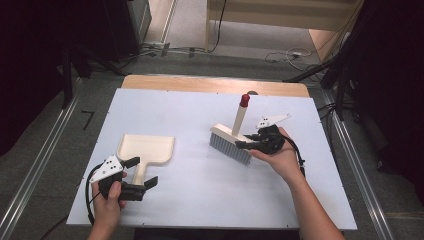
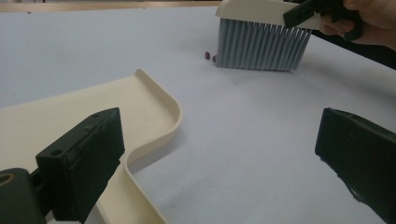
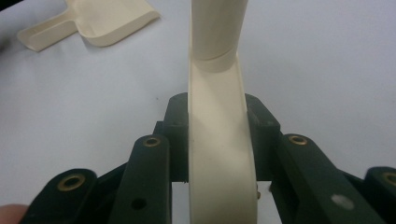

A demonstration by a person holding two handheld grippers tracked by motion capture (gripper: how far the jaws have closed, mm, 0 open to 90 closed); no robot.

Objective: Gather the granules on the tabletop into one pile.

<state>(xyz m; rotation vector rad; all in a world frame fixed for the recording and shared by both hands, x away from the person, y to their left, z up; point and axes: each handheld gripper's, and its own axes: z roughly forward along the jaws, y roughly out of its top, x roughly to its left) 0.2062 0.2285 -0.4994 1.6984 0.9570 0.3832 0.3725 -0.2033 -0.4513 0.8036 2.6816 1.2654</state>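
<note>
Two small dark red bits lie on the white worktop, just beside the grey bristles of a cream hand brush. The right claw is clamped on the brush's back, pads pressing both flat sides, with the red-tipped handle rising away from it. The brush stands bristles down, right of centre. A cream dustpan lies flat, well apart to the left. The left claw stands wide open astride the pan's handle, gripping nothing.

Likely risks: with the pan unheld, a sweep toward it could push it back instead of loading it. The bits are small and round-looking, so a fast stroke may scatter them. A tilted brush could slip in the pads.
</note>
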